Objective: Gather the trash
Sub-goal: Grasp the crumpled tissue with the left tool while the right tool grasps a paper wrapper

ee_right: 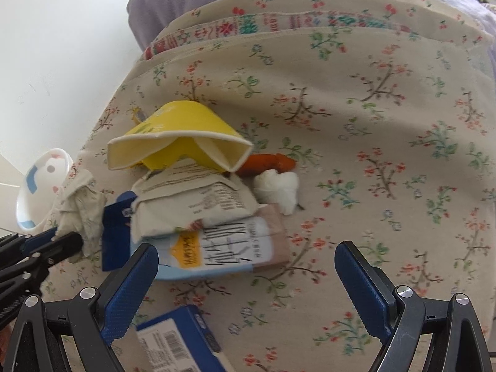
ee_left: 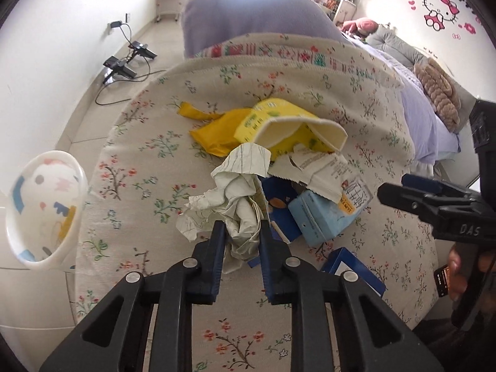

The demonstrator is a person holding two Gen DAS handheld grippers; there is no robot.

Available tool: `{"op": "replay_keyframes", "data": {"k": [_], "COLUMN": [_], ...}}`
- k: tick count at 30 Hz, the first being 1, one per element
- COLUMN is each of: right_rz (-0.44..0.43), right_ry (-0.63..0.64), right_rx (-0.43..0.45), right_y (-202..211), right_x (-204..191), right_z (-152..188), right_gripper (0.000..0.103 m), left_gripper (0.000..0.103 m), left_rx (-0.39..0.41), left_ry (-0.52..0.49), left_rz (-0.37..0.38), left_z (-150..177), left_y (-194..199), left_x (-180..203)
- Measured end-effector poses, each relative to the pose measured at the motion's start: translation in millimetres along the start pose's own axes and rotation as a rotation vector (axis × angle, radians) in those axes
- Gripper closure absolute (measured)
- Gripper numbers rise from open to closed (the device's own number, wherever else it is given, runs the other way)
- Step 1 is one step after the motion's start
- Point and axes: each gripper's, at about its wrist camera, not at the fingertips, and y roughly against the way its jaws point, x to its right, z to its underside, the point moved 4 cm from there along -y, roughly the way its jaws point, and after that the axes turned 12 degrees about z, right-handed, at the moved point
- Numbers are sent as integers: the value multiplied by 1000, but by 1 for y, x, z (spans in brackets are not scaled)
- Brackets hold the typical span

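My left gripper (ee_left: 241,232) is shut on a crumpled sheet of white paper (ee_left: 229,192) that lies on the floral cloth (ee_left: 155,142). Behind the sheet sit a crushed yellow paper cup (ee_left: 291,127), a torn white packet (ee_left: 313,167), a light-blue carton (ee_left: 325,214) and a dark blue box (ee_left: 353,269). My right gripper (ee_right: 245,252) stands open just above the cloth, with the carton (ee_right: 223,254) at its left finger and nothing pressed between the pads. A white tissue ball (ee_right: 277,190) and an orange piece (ee_right: 266,162) lie beside the cup (ee_right: 179,142).
A white patterned bin (ee_left: 46,210) stands on the floor to the left of the cloth's edge. Cables and black adapters (ee_left: 124,62) lie on the tiles beyond. Purple bedding (ee_left: 248,15) rises behind the cloth. A hand (ee_left: 458,272) holds the right gripper.
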Motion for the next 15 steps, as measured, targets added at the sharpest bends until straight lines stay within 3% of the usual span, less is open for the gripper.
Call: {"op": "replay_keyframes", "data": {"k": [8,15], "right_rz": [-45,-14], "right_ry": [59,82], "right_rx": [-28,-66], "right_y": [-11,-36], "right_x": [-45,-70], "right_z": [-4,-9], "right_gripper": [8,8], "left_gripper": [82,82], "left_rx": [52,59], "left_ry": [28,53], "left_rz": [-43,-58], "left_z": [-5,-2], "left_y": [29,41], "left_x": [-24,-41]}}
